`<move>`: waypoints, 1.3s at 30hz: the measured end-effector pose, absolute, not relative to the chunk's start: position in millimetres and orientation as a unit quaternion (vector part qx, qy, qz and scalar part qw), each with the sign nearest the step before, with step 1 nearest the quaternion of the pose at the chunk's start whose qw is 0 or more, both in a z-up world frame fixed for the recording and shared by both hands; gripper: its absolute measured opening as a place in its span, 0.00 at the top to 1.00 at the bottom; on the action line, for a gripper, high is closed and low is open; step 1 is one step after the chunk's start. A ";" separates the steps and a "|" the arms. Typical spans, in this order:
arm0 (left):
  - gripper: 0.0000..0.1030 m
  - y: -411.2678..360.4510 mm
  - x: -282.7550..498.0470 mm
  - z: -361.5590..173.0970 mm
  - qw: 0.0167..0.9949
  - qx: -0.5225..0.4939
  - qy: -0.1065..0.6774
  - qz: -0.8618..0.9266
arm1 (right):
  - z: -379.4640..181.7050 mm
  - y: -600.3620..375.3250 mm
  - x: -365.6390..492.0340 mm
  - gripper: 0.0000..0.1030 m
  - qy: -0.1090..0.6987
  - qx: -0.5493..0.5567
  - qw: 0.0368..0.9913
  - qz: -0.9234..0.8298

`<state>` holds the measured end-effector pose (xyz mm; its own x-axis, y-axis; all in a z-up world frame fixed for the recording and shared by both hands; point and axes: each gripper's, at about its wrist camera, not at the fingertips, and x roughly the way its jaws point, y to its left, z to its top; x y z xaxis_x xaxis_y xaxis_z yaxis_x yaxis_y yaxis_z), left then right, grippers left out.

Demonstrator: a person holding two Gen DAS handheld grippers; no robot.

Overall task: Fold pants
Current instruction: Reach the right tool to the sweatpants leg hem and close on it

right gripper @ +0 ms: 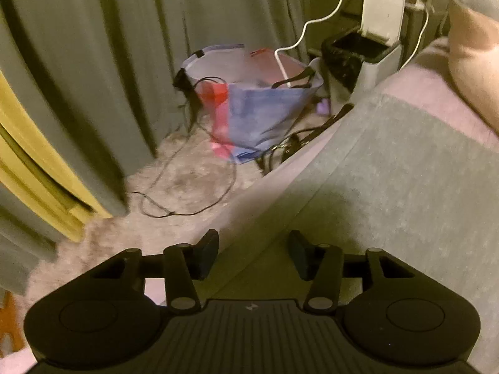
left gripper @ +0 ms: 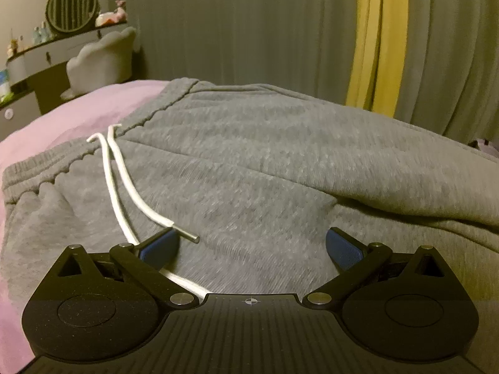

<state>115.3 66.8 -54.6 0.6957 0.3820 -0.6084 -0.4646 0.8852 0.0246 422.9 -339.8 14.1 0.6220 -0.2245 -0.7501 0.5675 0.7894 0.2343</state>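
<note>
Gray sweatpants (left gripper: 249,162) spread flat on a pink bed sheet (left gripper: 78,109), waistband (left gripper: 43,171) up and to the left of the left gripper (left gripper: 252,246). Left gripper's jaws wide apart, holding nothing, low over the cloth. Right gripper (right gripper: 252,255) also apart and holding nothing, over a pant leg (right gripper: 389,187) near the bed's edge.

Could go wrong: white drawstring (left gripper: 124,171) lying right by the left blue pad (left gripper: 159,246), one strand running under it. Easy to pinch the string alone and miss the cloth. Could also grab only the top layer. Pant leg close to the edge, so might slide down to the floor.

Hard to see: pant cuffs out of sight. Fold on the right hiding what lies under it. Both views a bit blurry and dim.
</note>
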 end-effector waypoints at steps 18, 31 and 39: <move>0.00 72.1 110.4 -50.4 0.917 -0.077 0.322 0.222 | -9.0 -372.2 120.2 1.00 0.308 0.246 0.905 -0.161; 0.00 70.1 102.3 -47.5 0.914 -0.077 0.331 0.221 | 5.2 -362.3 143.6 0.47 0.259 0.079 0.945 -0.185; 0.00 67.9 103.3 -50.2 0.916 -0.070 0.326 0.222 | -19.5 -359.4 214.2 0.48 0.328 -0.035 0.921 -0.206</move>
